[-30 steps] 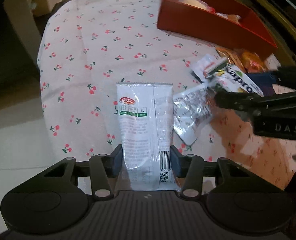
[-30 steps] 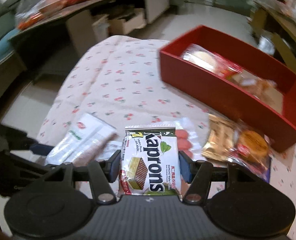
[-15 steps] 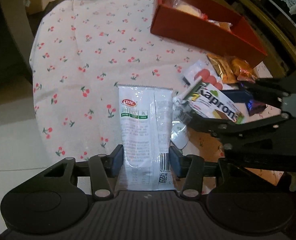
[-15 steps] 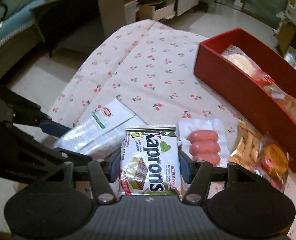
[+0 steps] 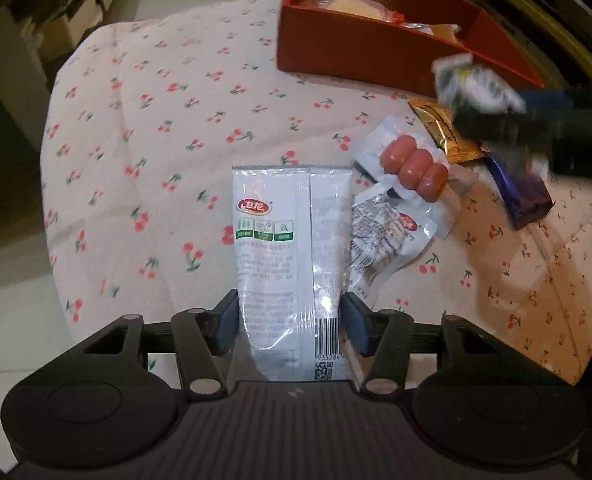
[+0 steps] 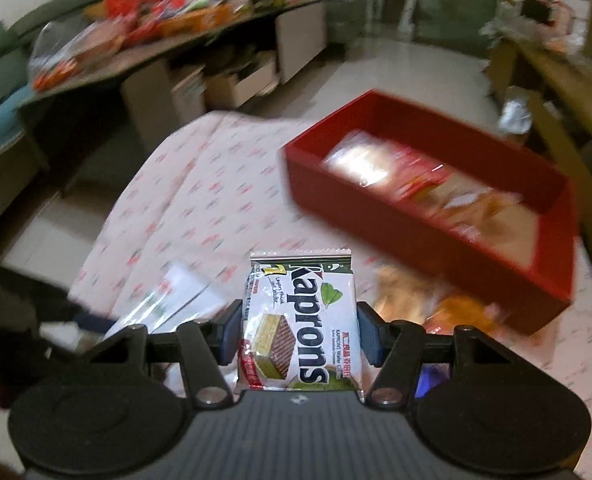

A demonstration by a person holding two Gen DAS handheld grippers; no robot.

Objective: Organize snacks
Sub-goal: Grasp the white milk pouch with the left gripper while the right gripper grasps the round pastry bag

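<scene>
Two packets mid-carry: left claw (image 5: 289, 322) pinches a white packet (image 5: 289, 256), right claw (image 6: 298, 334) pinches a wafer pack (image 6: 302, 320). Next, probably lower both into the red box (image 6: 412, 220) and release; right view is blurred.

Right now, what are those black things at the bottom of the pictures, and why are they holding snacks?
Those are tongs that a person holds, one in each hand. A small camera sits on each, looking forward, so each picture shows one pair from behind. The left tongs pinch a white packet. The right tongs pinch a Kaprons wafer pack. Below is a cherry-print cloth with a sausage pack, a gold packet and a purple packet lying on it. The red box already has some snacks inside.
</scene>
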